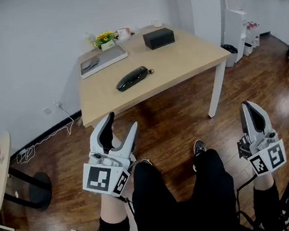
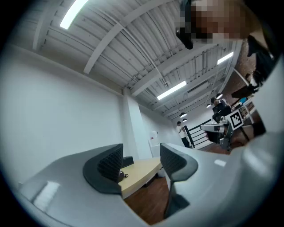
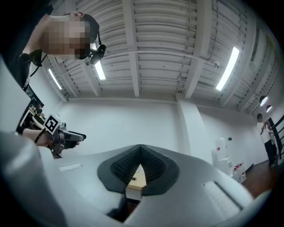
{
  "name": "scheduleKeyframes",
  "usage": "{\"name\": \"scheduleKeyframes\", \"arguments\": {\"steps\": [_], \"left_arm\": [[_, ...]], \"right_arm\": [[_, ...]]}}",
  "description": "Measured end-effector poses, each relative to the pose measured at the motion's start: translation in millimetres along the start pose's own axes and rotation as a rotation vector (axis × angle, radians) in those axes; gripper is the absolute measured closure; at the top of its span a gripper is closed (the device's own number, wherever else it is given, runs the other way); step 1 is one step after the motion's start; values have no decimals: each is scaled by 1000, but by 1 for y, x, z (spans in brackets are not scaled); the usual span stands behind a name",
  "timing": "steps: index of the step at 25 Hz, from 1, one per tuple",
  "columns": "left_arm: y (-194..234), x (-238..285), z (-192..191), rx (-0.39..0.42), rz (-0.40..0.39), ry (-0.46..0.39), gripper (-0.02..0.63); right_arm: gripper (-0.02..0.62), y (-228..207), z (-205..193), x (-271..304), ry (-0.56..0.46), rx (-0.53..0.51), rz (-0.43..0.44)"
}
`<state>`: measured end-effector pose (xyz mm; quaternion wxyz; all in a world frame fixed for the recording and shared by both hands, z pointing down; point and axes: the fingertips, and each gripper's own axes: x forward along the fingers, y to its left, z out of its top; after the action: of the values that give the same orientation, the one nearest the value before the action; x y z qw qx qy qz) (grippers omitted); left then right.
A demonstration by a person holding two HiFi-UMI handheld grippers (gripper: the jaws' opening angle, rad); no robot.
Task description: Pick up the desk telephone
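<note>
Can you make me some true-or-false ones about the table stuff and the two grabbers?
1. The dark, long desk telephone lies on the light wooden table. True.
2. The left gripper is holding the telephone. False: its jaws are apart with nothing between them, and it is short of the table.
3. The right gripper has its jaws together. True.
4. The black rectangular box sits on the floor. False: it stands on the table, towards its far side.
5. Yellow flowers stand near the table's far edge. True.
</note>
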<state>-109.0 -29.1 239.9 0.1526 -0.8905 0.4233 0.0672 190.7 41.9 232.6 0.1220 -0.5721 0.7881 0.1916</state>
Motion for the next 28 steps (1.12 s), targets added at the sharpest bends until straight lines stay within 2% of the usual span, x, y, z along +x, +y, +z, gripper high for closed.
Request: {"name": "scheduleKeyframes", "arguments": {"steps": [7, 10, 13, 16, 19, 24, 28], "left_arm": [[31, 38, -16, 2, -11, 4, 358], [37, 61, -34, 18, -26, 45, 356], [50, 93, -56, 74, -45, 121, 347], [76, 136, -84, 144, -73, 223, 344], [100, 178, -122, 160, -158, 358, 327], [146, 228, -195, 215, -272, 647, 311], [169, 247, -245, 271, -391, 905, 305]], "right_arm": [[595, -5, -36, 56, 25, 12, 68], [595, -17, -55, 80, 40, 29, 96], [595, -30, -73, 105, 51, 55, 123], [595, -40, -83, 129, 41, 71, 143], [595, -44, -91, 152, 21, 78, 165], [595, -51, -115, 190, 33, 97, 170], [595, -54, -137, 216, 57, 106, 191]]}}
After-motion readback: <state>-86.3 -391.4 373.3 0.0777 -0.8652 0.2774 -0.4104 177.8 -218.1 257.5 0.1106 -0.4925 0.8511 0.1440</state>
